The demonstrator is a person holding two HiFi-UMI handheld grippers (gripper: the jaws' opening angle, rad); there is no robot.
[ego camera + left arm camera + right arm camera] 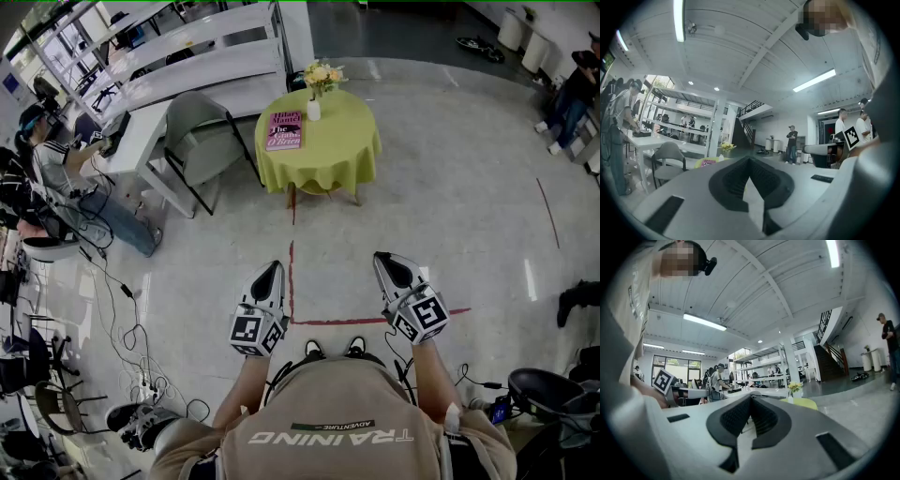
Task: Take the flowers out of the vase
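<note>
Yellow flowers [322, 74] stand upright in a small white vase [313, 110] on a round table with a green cloth [333, 150], far ahead of me across the floor. A pink book [284, 129] lies next to the vase. My left gripper [271, 269] and right gripper [385, 259] are held level and side by side in front of my body, well short of the table. Both have their jaws together with nothing between them. The left gripper view shows the flowers [726, 146] small and distant beyond the left gripper [749, 162]. The right gripper view shows the flowers [794, 386] past the right gripper [751, 399].
A grey chair [199, 139] stands left of the table beside long white desks [187, 66]. A person [56, 159] sits at a desk on the left, with cables [131, 319] trailing over the floor. Red tape [292, 281] marks the floor. A person [791, 143] stands in the distance.
</note>
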